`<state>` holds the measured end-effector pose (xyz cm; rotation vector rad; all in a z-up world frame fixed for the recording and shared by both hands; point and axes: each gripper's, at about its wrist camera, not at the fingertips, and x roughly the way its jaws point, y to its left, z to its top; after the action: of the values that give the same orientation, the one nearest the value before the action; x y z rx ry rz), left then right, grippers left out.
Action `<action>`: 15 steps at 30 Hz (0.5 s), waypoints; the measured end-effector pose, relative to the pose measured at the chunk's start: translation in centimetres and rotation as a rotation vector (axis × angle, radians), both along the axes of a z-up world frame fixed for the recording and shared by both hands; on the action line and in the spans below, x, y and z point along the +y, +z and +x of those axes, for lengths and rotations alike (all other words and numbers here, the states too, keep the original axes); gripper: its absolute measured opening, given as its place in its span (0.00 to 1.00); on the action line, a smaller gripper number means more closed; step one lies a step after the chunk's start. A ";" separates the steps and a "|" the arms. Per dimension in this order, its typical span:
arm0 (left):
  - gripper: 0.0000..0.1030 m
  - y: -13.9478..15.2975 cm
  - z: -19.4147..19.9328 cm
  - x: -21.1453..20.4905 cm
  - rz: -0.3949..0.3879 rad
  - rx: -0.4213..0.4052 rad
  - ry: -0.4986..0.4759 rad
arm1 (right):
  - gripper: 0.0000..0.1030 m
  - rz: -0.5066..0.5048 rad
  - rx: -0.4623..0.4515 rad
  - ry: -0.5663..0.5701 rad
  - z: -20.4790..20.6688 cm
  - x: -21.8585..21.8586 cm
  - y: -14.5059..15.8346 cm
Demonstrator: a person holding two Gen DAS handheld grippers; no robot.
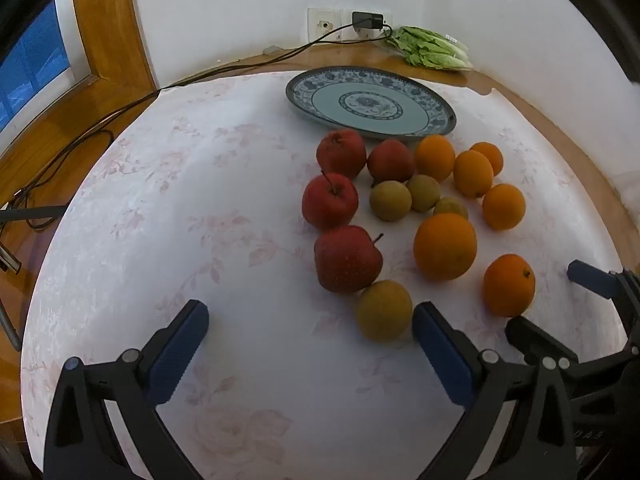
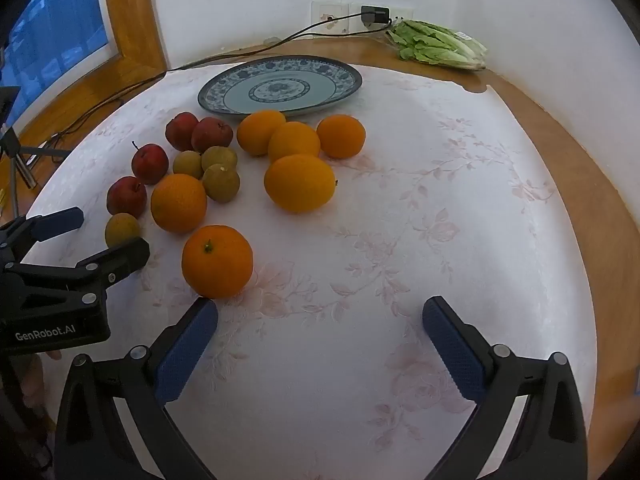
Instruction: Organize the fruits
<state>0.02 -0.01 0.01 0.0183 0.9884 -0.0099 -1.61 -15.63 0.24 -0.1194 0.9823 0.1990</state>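
Observation:
A blue patterned plate [image 1: 298, 90] [image 2: 210, 98] lies bare at the back of the floral cloth. In front of it sit several red apples [image 1: 346, 258], several oranges [image 1: 445, 246] [image 2: 217, 266] and several small brown-green fruits [image 1: 384, 310]. My left gripper [image 1: 311, 314] [image 2: 98, 232] hovers open over bare cloth, its right fingertip beside the nearest brown-green fruit. My right gripper [image 2: 320, 309] [image 1: 554, 300] is open too, and its left fingertip sits just below the nearest orange. Neither gripper holds anything.
A bag of lettuce [image 1: 430, 48] [image 2: 440, 46] lies in the far right corner by a wall socket with a charger [image 1: 368, 20]. Its black cable [image 1: 120, 108] trails left over the wooden tabletop [image 2: 580, 152]. A window frame stands at the far left.

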 end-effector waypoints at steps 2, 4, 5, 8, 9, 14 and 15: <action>1.00 0.0 -0.2 0.2 -0.007 -0.012 0.000 | 1.00 0.001 -0.005 0.000 -0.2 0.0 0.0; 1.00 0.0 -0.2 0.3 -0.007 -0.016 -0.001 | 1.00 0.001 -0.008 0.002 -0.3 -0.1 0.0; 1.00 0.0 -0.2 0.4 -0.007 -0.017 -0.001 | 1.00 0.001 -0.007 0.002 -0.3 -0.1 0.1; 1.00 0.0 -0.1 0.6 -0.006 -0.022 -0.003 | 1.00 0.000 -0.002 0.003 -0.2 -0.1 0.1; 1.00 0.3 0.0 0.1 -0.002 -0.020 0.000 | 1.00 0.000 -0.001 0.003 -0.2 -0.1 0.2; 1.00 0.5 0.2 0.2 -0.004 -0.018 0.001 | 1.00 0.002 -0.021 0.002 0.6 0.1 0.3; 1.00 0.5 0.1 0.3 0.000 -0.019 -0.004 | 1.00 0.004 -0.034 0.001 -0.3 -0.1 0.2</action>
<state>0.17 0.28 0.51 0.0202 0.9696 -0.0139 -1.86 -15.73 0.49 -0.1193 0.9480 0.1995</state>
